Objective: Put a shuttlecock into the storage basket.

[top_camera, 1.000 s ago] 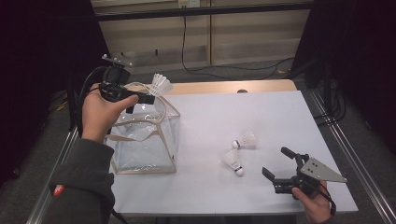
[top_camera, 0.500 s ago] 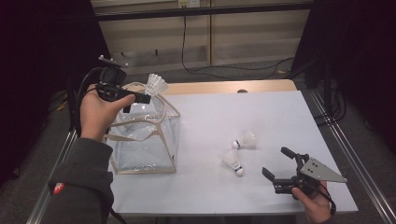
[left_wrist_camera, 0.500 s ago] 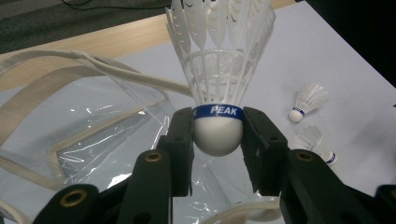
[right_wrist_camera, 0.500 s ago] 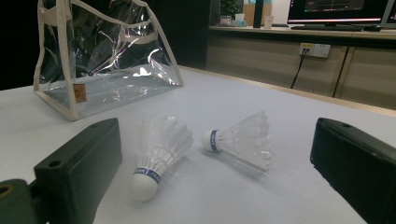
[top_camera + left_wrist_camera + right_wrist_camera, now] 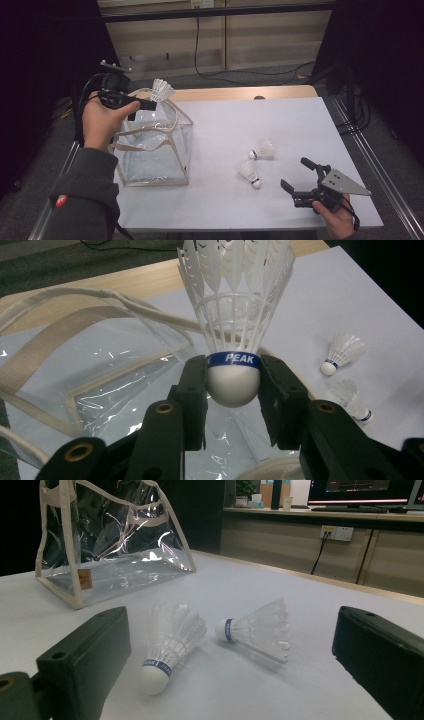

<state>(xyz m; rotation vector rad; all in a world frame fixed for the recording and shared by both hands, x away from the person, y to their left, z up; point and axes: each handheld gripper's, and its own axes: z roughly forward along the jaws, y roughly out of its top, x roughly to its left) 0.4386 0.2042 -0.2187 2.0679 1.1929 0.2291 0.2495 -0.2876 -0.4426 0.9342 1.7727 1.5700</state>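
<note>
Left tongs [image 5: 150,105] pinch a white shuttlecock [image 5: 232,340] by its rounded cork, just below the blue band, feathers pointing up; this end-on grip leaves the skirt uncrushed and the cork free to drop first. The shuttlecock hangs above the open mouth of the clear bag [image 5: 155,150], which stands near the table's [image 5: 300,120] left edge, its cream handles [image 5: 60,335] splayed apart so the opening stays accessible. Right tongs [image 5: 298,176] rest near the front right corner, jaws spread and empty, aimed at two loose shuttlecocks [image 5: 255,162] lying on their sides just beside one another right of centre, probably next in line for bagging.
</note>
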